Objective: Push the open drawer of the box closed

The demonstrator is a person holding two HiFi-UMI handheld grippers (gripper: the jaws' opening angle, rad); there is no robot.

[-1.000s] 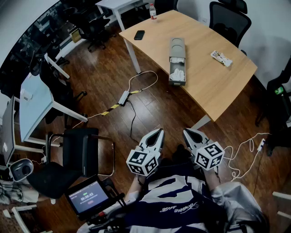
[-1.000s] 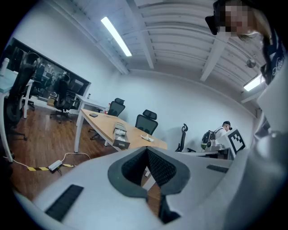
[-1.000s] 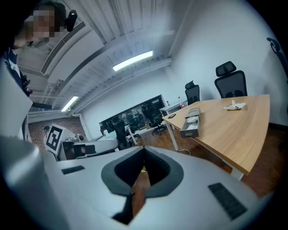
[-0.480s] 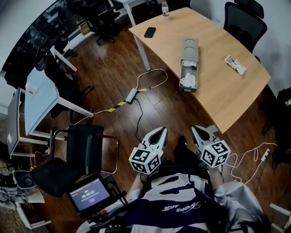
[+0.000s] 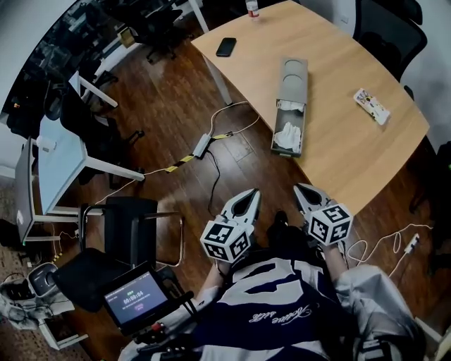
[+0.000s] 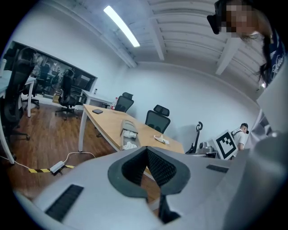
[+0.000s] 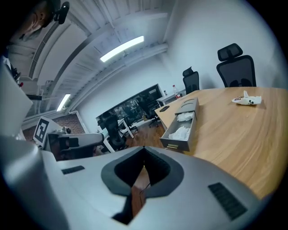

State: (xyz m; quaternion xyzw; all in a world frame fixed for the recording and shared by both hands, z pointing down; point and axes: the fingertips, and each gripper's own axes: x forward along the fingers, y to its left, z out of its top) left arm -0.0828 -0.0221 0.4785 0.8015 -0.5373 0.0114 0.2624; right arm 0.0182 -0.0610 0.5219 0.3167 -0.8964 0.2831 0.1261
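A grey box lies on the wooden table, its drawer pulled out toward the near edge with white crumpled material inside. Both grippers are held close to my body, well short of the table. The left gripper is shut and holds nothing; the right gripper is likewise shut and empty. In the left gripper view the box sits far beyond the closed tips. The right gripper view shows the open drawer ahead of the shut tips.
A black phone, a bottle and a white packet lie on the table. A power strip with cable is on the wood floor. A black chair and a screen are at my left.
The table and box have come nearer and lower in the head view as I move toward them. Both grippers stay shut in front of my body.
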